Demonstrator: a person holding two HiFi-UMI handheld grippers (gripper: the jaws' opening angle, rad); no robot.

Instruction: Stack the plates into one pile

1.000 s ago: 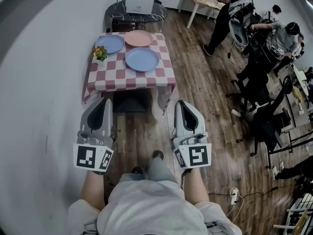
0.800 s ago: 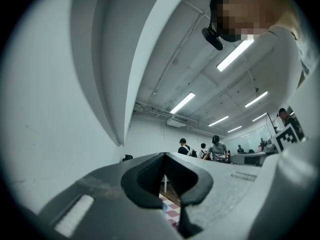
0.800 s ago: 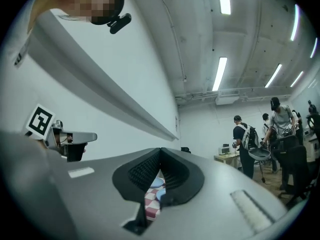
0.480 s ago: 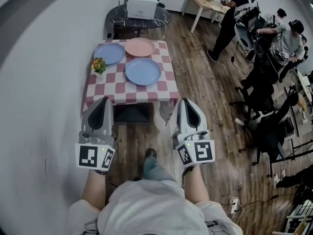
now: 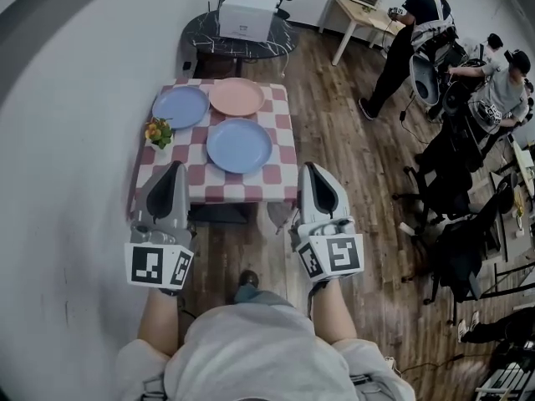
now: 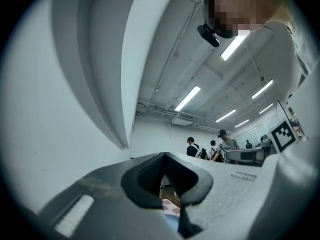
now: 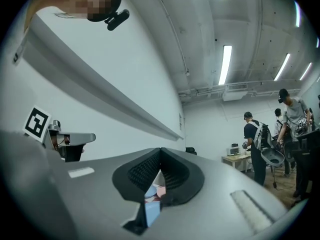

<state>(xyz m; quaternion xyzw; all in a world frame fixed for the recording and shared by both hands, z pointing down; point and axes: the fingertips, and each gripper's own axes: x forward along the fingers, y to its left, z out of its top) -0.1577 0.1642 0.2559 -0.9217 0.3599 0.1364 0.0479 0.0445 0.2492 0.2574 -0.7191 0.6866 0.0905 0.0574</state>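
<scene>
Three plates lie apart on a small table with a red-and-white checked cloth (image 5: pixel 277 152). A blue plate (image 5: pixel 180 106) is at the far left, a pink plate (image 5: pixel 236 96) at the far middle, and a second blue plate (image 5: pixel 239 144) nearer me. My left gripper (image 5: pixel 174 170) is over the table's near left edge; my right gripper (image 5: pixel 313 170) is just off its near right corner. Both are shut, hold nothing and touch no plate. In the left gripper view (image 6: pixel 164 155) and the right gripper view (image 7: pixel 161 150) the jaws meet, with slivers of the table below them.
A small pot of yellow flowers (image 5: pixel 156 131) stands at the table's left edge. A white wall runs along the left. Behind the table a white box (image 5: pixel 245 12) sits on a dark round stand. People (image 5: pixel 418 32), chairs and desks fill the right side across wooden floor.
The table has come closer to me in the head view. Both grippers have advanced from short of the table to its near edge. Their jaws stayed shut.
</scene>
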